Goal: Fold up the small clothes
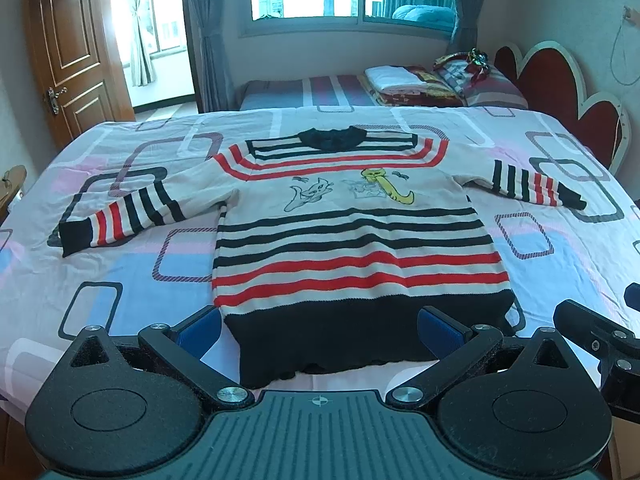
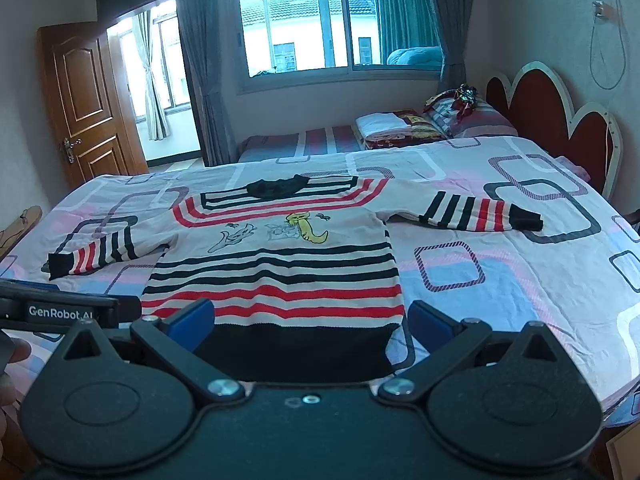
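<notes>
A striped sweater point(image 1: 352, 236) lies flat on the bed point(image 1: 560, 248), sleeves spread — both grippers, left point(image 1: 320, 326) and right point(image 2: 312, 320), hover wide open by its black hem, holding nothing.

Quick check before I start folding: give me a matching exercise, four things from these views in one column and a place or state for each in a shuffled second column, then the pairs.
Things:
1. sweater
2. left gripper
3. folded white cloth
4. wooden door

Places or states:
A. on the far bed by the pillows
B. open, at the black hem
C. flat on the bedsheet, sleeves spread out
D. ajar, at the left of the room

Pairs: 1-C, 2-B, 3-A, 4-D
</notes>
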The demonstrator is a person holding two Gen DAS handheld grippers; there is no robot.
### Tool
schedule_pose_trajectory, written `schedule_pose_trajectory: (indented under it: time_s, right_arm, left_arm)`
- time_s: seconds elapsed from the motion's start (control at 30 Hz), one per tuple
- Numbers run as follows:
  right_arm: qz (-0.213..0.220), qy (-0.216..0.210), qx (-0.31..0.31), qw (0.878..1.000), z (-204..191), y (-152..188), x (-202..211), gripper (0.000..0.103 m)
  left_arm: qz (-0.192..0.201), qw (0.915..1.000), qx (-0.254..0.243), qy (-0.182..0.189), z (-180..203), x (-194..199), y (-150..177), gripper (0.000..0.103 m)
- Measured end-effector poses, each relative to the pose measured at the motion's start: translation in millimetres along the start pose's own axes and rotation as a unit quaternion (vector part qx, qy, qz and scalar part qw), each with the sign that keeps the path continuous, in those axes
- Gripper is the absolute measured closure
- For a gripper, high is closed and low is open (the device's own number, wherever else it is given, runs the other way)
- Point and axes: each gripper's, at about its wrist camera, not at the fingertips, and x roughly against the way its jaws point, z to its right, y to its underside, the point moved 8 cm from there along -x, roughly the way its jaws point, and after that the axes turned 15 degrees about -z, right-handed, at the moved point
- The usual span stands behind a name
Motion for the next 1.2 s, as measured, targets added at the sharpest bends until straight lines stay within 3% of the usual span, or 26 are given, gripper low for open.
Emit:
schedule_pose_trajectory:
  time_s: [1.2]
  right_arm:
    - [-0.005,0.008,-0.001,1.000,-0.7,-2.8,-8.9,0.001]
  left_arm:
    - [-0.005,1.0000,0.008,0.001,-6.6,-10.8,-6.8,0.000]
